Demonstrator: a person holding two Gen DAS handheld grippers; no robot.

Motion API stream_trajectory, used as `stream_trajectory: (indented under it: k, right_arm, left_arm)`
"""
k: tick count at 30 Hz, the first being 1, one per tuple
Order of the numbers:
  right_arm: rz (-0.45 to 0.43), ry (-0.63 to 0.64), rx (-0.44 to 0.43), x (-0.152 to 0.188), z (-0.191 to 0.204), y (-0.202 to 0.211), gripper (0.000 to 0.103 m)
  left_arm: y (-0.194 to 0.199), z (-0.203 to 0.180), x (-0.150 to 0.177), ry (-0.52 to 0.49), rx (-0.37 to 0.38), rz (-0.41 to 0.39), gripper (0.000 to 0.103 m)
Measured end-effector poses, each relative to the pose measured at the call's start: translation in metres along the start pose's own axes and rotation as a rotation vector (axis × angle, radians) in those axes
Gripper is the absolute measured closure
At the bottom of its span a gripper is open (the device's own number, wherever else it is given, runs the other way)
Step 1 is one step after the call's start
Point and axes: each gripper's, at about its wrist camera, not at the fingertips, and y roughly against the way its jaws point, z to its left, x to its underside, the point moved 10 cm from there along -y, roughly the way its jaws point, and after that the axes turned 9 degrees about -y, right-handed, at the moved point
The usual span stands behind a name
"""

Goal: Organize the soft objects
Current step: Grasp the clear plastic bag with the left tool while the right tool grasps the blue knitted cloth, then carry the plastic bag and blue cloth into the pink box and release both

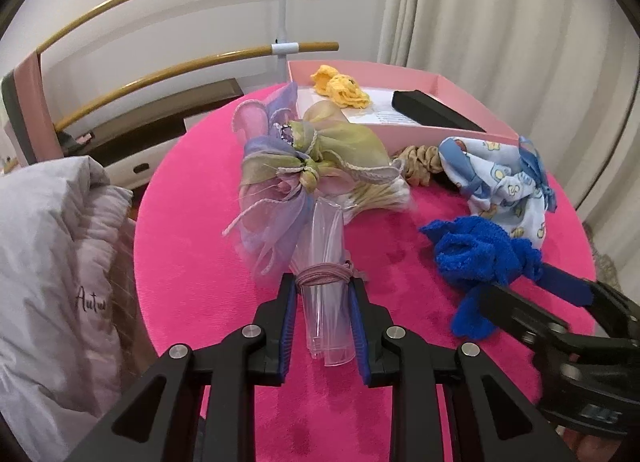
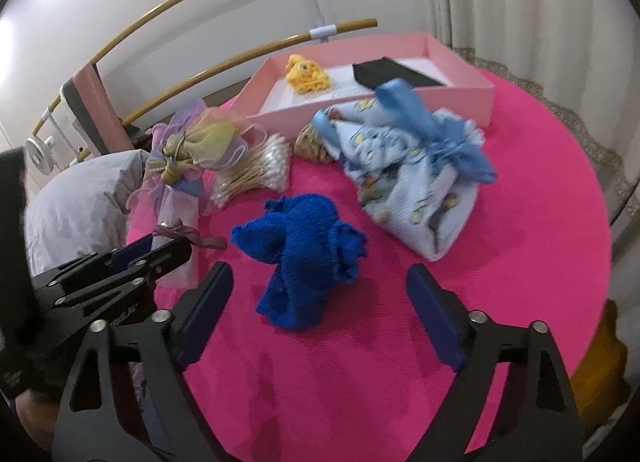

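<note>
My left gripper (image 1: pixel 322 286) is shut on the clear wrapped stem of an organza flower bouquet (image 1: pixel 292 157), which lies on the pink table (image 1: pixel 200 262); it also shows in the right wrist view (image 2: pixel 192 149). My right gripper (image 2: pixel 320 282) is open, its jaws on either side of a blue fuzzy towel (image 2: pixel 304 246), also seen in the left wrist view (image 1: pixel 476 254). A light blue printed cloth bundle with a blue ribbon (image 2: pixel 412 173) lies beyond it. A yellow knitted item (image 2: pixel 306 73) lies in the pink box (image 2: pixel 452 97).
A bundle of cotton swabs (image 2: pixel 260 169) and a tan scrunchie (image 1: pixel 420 165) lie near the bouquet. A black case (image 2: pixel 396 73) sits in the box. A grey pillow (image 1: pixel 52 262) is at the left, a railing (image 1: pixel 160 57) and curtains (image 1: pixel 500 21) behind.
</note>
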Motion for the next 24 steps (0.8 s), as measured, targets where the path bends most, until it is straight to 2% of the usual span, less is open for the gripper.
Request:
stream_trajectory:
  k: [2, 3, 4, 6, 9, 13, 24]
  right_arm:
    - [0.010, -0.002, 0.005, 0.001, 0.001, -0.011, 0.024]
    - [0.013, -0.004, 0.006, 0.001, 0.001, -0.016, 0.032]
    - [0.018, -0.009, 0.009, 0.001, 0.000, -0.020, 0.046]
    - [0.018, -0.014, 0.010, 0.002, -0.001, -0.026, 0.065]
    - [0.014, -0.007, -0.018, 0.003, 0.002, -0.025, 0.078]
    - [0.003, -0.002, -0.031, 0.005, 0.004, -0.017, 0.083]
    - [-0.076, 0.003, -0.046, -0.008, 0.004, 0.026, 0.084]
  left_arm:
    - [0.005, -0.001, 0.003, -0.005, -0.008, 0.001, 0.081]
    - [0.005, -0.001, 0.003, -0.007, -0.010, 0.003, 0.081]
    - [0.006, -0.001, 0.004, -0.009, -0.012, 0.004, 0.081]
    - [0.009, 0.001, 0.005, -0.011, -0.014, 0.004, 0.081]
    - [0.012, 0.004, 0.005, -0.016, -0.017, -0.001, 0.081]
    - [0.016, 0.003, 0.005, -0.020, -0.016, -0.009, 0.081]
    - [0.042, -0.006, 0.001, -0.042, -0.020, -0.054, 0.082]
